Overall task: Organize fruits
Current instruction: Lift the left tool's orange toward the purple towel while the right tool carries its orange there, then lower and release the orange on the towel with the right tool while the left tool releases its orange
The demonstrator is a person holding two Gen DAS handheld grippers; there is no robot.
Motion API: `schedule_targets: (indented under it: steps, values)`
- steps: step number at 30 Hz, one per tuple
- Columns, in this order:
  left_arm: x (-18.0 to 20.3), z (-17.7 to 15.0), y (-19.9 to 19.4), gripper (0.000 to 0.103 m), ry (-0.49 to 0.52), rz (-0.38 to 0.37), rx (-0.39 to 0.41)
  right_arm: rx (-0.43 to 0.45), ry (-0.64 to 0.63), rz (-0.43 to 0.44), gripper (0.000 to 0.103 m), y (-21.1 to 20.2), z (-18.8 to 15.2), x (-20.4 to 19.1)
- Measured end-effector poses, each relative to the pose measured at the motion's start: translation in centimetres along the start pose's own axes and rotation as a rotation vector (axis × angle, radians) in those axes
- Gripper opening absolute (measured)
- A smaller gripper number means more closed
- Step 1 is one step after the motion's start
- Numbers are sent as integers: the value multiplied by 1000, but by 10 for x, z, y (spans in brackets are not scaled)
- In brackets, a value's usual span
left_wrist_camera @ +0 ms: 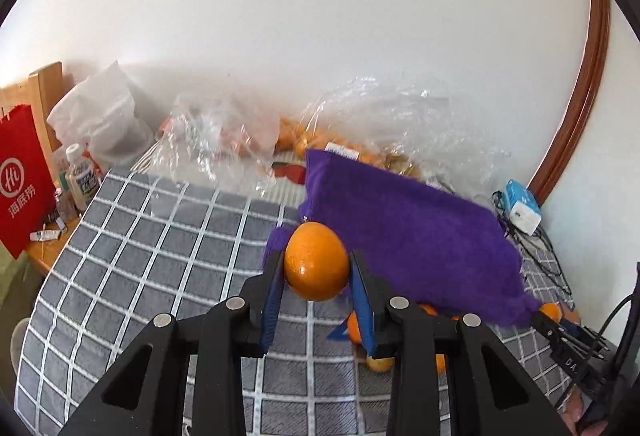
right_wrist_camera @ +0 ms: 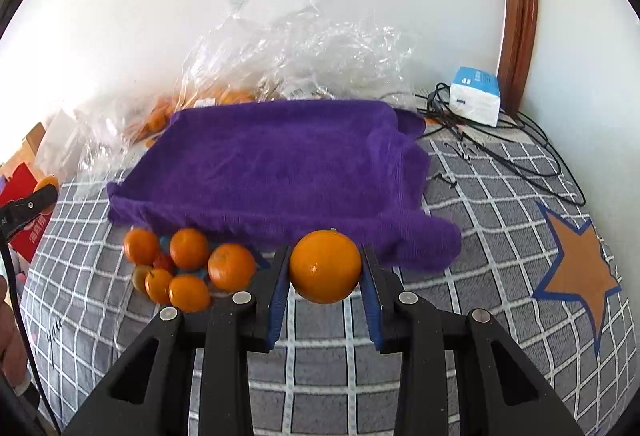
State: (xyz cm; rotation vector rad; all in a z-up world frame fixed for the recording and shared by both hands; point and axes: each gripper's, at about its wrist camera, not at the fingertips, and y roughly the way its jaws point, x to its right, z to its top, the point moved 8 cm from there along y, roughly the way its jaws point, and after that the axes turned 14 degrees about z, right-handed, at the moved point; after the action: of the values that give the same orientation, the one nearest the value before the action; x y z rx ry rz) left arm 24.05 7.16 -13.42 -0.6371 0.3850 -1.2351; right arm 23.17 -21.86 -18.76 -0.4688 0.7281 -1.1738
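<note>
My left gripper (left_wrist_camera: pixel 317 262) is shut on an orange (left_wrist_camera: pixel 316 260), held above the grey checked cloth (left_wrist_camera: pixel 160 256). My right gripper (right_wrist_camera: pixel 326 268) is shut on another orange (right_wrist_camera: pixel 325 266), just in front of a folded purple towel (right_wrist_camera: pixel 276 164). Several small oranges (right_wrist_camera: pixel 188 268) lie in a cluster at the towel's near left edge. In the left wrist view the purple towel (left_wrist_camera: pixel 404 232) lies right of my fingers, with some loose oranges (left_wrist_camera: pixel 378 362) partly hidden behind them. The other gripper shows at the right edge of the left wrist view and the left edge of the right wrist view.
Clear plastic bags (right_wrist_camera: pixel 296 48) holding more oranges sit against the white wall. Black cables (right_wrist_camera: pixel 500 148) and a blue-and-white box (right_wrist_camera: pixel 476 96) lie at the back right. A red paper bag (left_wrist_camera: pixel 22 176), bottles (left_wrist_camera: pixel 82 176) and a white bag (left_wrist_camera: pixel 100 116) stand at the left.
</note>
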Motion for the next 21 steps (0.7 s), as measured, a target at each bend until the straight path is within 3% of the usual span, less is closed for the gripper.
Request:
schedule_targets:
  steps: [9, 21]
  values:
    - [32, 44, 10, 31, 21, -16, 42, 44, 16, -16, 33, 9, 50, 5]
    - [68, 57, 64, 31, 63, -22, -12, 69, 42, -52, 33, 48, 90, 30]
